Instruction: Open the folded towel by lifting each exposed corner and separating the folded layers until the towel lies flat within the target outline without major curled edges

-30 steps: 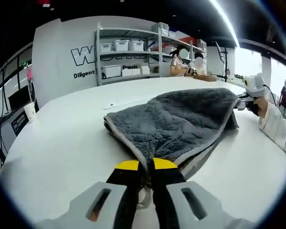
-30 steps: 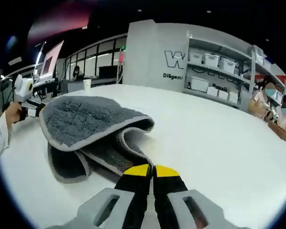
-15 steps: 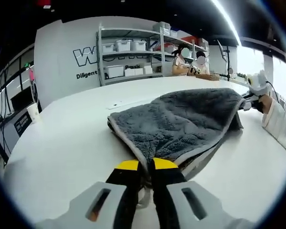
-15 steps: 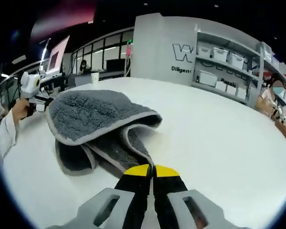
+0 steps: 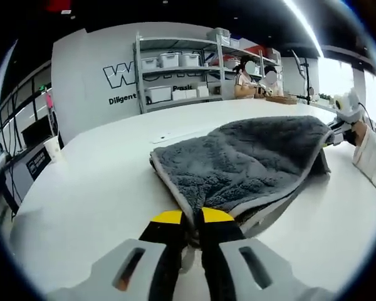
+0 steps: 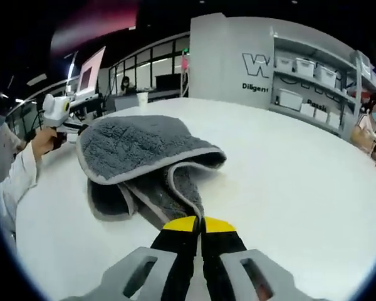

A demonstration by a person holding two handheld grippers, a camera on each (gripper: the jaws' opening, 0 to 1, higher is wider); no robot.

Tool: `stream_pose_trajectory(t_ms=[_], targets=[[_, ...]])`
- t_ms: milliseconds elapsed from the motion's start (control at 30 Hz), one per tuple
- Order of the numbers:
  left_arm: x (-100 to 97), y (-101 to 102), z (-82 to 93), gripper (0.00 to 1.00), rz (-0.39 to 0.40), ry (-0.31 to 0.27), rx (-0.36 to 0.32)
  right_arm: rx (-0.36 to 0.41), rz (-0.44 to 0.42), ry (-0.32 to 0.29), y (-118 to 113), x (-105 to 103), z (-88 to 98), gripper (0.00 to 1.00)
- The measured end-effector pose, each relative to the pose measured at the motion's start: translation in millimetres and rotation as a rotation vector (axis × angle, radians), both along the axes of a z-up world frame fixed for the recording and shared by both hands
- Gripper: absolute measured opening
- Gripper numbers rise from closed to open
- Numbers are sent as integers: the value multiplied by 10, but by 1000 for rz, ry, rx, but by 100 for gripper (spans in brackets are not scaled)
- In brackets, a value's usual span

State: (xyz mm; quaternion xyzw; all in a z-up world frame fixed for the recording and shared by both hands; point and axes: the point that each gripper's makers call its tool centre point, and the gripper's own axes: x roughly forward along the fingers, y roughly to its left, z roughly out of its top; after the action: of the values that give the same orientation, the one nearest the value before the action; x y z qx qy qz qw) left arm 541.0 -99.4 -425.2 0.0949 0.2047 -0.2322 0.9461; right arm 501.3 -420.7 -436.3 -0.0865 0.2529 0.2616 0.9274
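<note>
White and smooth, the worktop (image 5: pixel 94 188) curves away beneath a grey plush towel (image 5: pixel 250 157) that lies folded on it, its pale piped edge showing along the layers. Behind it stands a grey wall with dark lettering and a metal shelving unit (image 5: pixel 182 69) loaded with white bins; two people sit at a far bench beside it, and a paper cup (image 5: pixel 52 146) stands near the worktop's far edge. In the left gripper view, the left gripper (image 5: pixel 192 216) has its yellow-tipped black jaws pressed together on a near corner of the towel, the piped hem running straight up from between them. In the right gripper view, the right gripper (image 6: pixel 200 223) likewise has its jaws closed on a corner at the opposite end, where the upper layer (image 6: pixel 144 144) arches up clear of the folds below. Each gripper appears small at the far end of the towel in the other's view, held in a hand with a white sleeve (image 6: pixel 15 182). Windows and a monitor line the room beyond.
</note>
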Motion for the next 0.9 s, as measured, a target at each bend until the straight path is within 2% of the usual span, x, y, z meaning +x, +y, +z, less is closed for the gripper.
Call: stream_pose_trajectory(t_ms=[133, 200, 367, 467, 600, 633, 767, 833, 900], targets=[[-1, 2, 5, 10, 4, 2, -4, -66, 17, -55, -31, 47, 40, 0], [-19, 3, 22, 11, 4, 5, -9, -87, -9, -53, -65, 63, 30, 9], [-47, 28, 61, 18, 6, 18, -57, -74, -28, -61, -131, 76, 67, 19], [-81, 36, 97, 31, 4, 35, -114, -75, -56, -69, -185, 95, 89, 30], [-139, -22, 149, 60, -29, 54, -186, -73, -81, -74, -267, 99, 123, 44], [-157, -48, 159, 66, -45, 60, -202, -45, -90, -76, -289, 100, 151, 48], [-203, -142, 178, 82, -99, 62, -205, 2, -91, -66, -290, 87, 171, 63], [-226, -196, 195, 91, -120, 57, -202, 13, -82, -62, -276, 83, 172, 66], [-256, -257, 209, 95, -159, 41, -173, 25, -66, -58, -244, 68, 175, 66]])
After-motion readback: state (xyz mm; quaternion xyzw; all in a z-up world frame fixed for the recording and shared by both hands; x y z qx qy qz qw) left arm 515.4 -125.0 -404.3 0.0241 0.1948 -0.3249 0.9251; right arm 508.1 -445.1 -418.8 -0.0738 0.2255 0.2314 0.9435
